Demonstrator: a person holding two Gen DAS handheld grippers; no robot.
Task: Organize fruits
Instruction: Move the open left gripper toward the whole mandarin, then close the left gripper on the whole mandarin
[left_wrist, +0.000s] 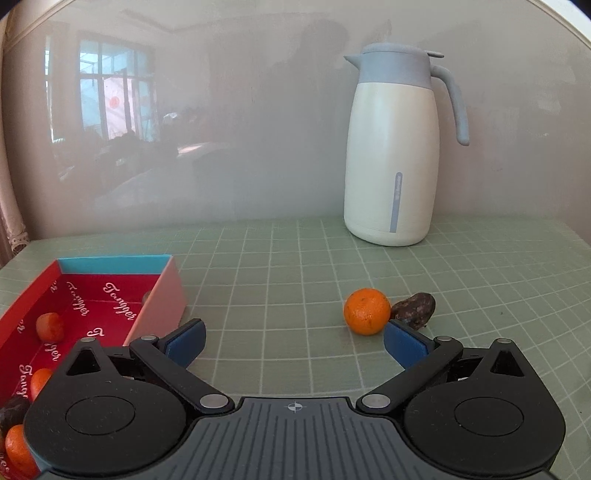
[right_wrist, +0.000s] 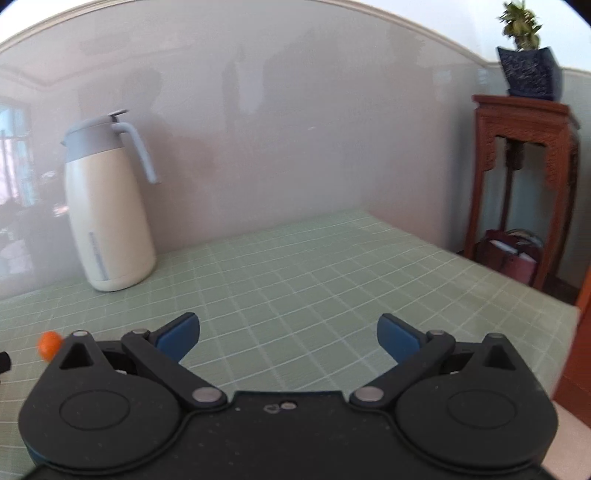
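Our left tongs (left_wrist: 293, 343), spread wide and empty, sit just short of the orange (left_wrist: 366, 311) mid-table, ahead to their right; right tongs (right_wrist: 288, 338), also wide, hang farther off.

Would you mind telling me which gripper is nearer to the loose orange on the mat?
Left. The left gripper sits just before the orange, jaws open beside it. The right gripper is further off; the orange shows only at that view's far left edge.
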